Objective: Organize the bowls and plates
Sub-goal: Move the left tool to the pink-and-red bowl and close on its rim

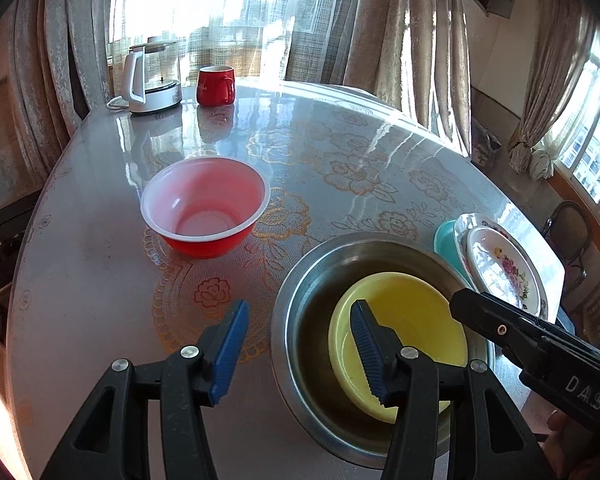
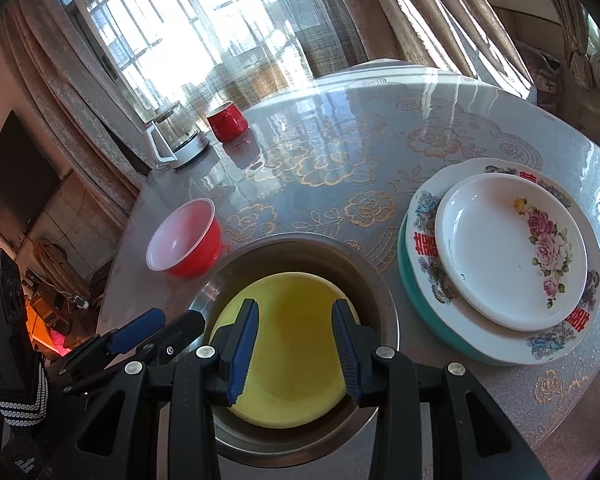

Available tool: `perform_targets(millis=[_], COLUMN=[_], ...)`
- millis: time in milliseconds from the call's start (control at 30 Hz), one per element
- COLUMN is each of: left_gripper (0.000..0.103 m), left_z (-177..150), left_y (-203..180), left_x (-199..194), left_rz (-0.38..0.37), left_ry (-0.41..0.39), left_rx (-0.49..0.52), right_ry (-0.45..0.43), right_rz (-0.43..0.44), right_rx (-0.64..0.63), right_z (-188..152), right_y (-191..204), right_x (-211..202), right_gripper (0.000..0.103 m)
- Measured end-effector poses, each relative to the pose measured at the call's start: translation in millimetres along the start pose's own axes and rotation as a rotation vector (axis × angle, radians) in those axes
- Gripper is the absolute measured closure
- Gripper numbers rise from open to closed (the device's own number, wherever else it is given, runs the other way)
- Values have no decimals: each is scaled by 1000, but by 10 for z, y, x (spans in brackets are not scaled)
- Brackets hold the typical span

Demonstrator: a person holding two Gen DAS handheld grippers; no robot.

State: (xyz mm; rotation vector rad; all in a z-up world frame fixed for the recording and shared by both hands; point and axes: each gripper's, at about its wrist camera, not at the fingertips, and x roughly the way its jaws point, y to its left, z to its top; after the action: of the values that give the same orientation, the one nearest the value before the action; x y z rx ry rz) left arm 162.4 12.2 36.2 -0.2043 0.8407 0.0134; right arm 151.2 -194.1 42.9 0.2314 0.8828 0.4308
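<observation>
A yellow bowl (image 1: 412, 320) sits inside a steel bowl (image 1: 320, 276) at the table's near edge; both also show in the right wrist view, the yellow bowl (image 2: 296, 308) and the steel bowl (image 2: 300, 254). A red bowl with a white inside (image 1: 206, 204) stands alone to the left, also in the right wrist view (image 2: 184, 238). A stack of plates (image 2: 508, 248) lies to the right: a small white floral plate on a larger floral plate on a teal one. My left gripper (image 1: 300, 354) is open, straddling the steel bowl's left rim. My right gripper (image 2: 296, 354) is open above the yellow bowl.
A glass kettle (image 1: 154, 76) and a red mug (image 1: 216, 86) stand at the table's far edge by the curtained window. The round table (image 1: 100, 280) has a glossy floral cover. A chair (image 1: 568, 236) stands beyond the plates on the right.
</observation>
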Motion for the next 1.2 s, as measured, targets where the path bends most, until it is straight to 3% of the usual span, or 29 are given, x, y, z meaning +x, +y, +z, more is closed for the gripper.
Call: perform_targets(millis=[300, 633, 800, 933, 1000, 1200], left_gripper=[48, 44, 46, 47, 53, 59], left_z=[281, 548, 616, 584, 546, 541], left_y=[342, 1005, 1262, 1260, 1276, 1253], left_x=[203, 327, 571, 739, 796, 831], left_rz=[0, 24, -102, -93, -104, -111], left_ry=[6, -69, -4, 38, 62, 64], left_rx=[-20, -165, -278, -264, -273, -258], right_ry=[-4, -11, -1, 27, 42, 118], right_rz=[11, -5, -9, -22, -15, -4], right_rx=[-34, -68, -67, -79, -84, -50], right_z=[105, 310, 440, 527, 568, 680], right_y=[172, 407, 525, 643, 683, 755], right_x=[89, 270, 434, 628, 732, 1119], right_gripper=[65, 65, 65, 65, 65, 65])
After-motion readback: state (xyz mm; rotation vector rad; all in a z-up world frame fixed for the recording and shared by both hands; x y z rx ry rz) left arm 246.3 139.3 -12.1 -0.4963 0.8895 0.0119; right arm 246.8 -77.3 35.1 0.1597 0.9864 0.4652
